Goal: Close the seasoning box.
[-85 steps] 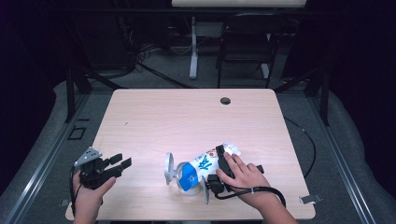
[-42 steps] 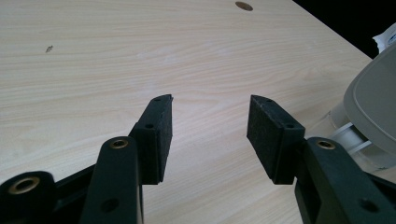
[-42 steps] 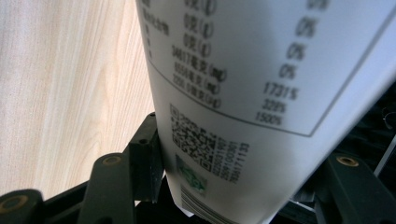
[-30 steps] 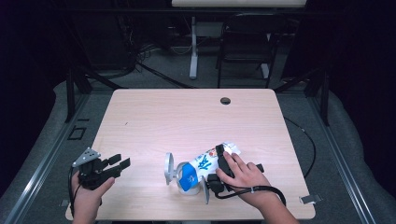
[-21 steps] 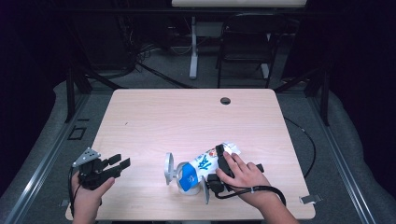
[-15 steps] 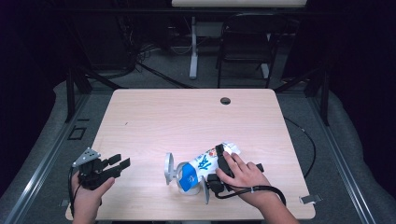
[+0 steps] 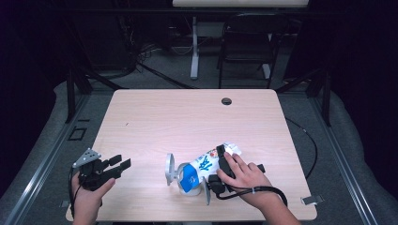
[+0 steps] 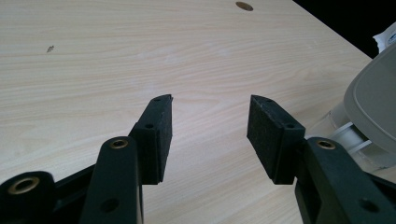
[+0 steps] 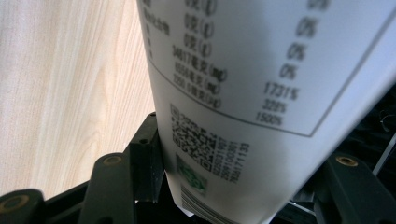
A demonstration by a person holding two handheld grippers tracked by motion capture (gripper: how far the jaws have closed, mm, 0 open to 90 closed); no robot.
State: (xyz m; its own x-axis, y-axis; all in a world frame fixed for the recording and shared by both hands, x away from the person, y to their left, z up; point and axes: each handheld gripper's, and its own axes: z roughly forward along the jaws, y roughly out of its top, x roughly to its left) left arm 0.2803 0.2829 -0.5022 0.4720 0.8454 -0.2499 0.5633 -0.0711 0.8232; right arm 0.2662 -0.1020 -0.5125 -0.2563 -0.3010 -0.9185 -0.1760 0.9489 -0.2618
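Scene: a pale wooden table (image 7: 187, 122) seen from above, with the person's two forearms coming in from its 6 o'clock edge.

Packet: a white and blue printed packet (image 7: 202, 166) lies on its side on the table, toward 5 o'clock of the centre, its long axis running from about 8 o'clock to 2 o'clock.

Packet, close up: in the right gripper view its white back (image 9: 261, 93) carries a printed table of figures, a square code and a bar code.

Grey stand: a small grey disc-shaped piece (image 7: 171, 168) stands at the packet's 8 o'clock end, touching it; its edge also shows in the left gripper view (image 8: 373, 102).

Right hand-held gripper (image 7: 218, 171): grasping the packet, one black jaw on each side of it, both pressed against the wrapper in the right gripper view.

Right hand (image 7: 246, 176): lies over the gripper, fingers resting on the packet's upper end.

Left hand-held gripper (image 7: 117, 166): released, jaws spread with bare table between them (image 8: 210, 126); it sits near the table's 7 o'clock corner, well apart from the packet.

Left hand (image 7: 89, 194): wrapped round the gripper's body at the table's edge.

Cable hole: a dark round hole (image 7: 226, 101) sits near the table's far edge, toward 1 o'clock.
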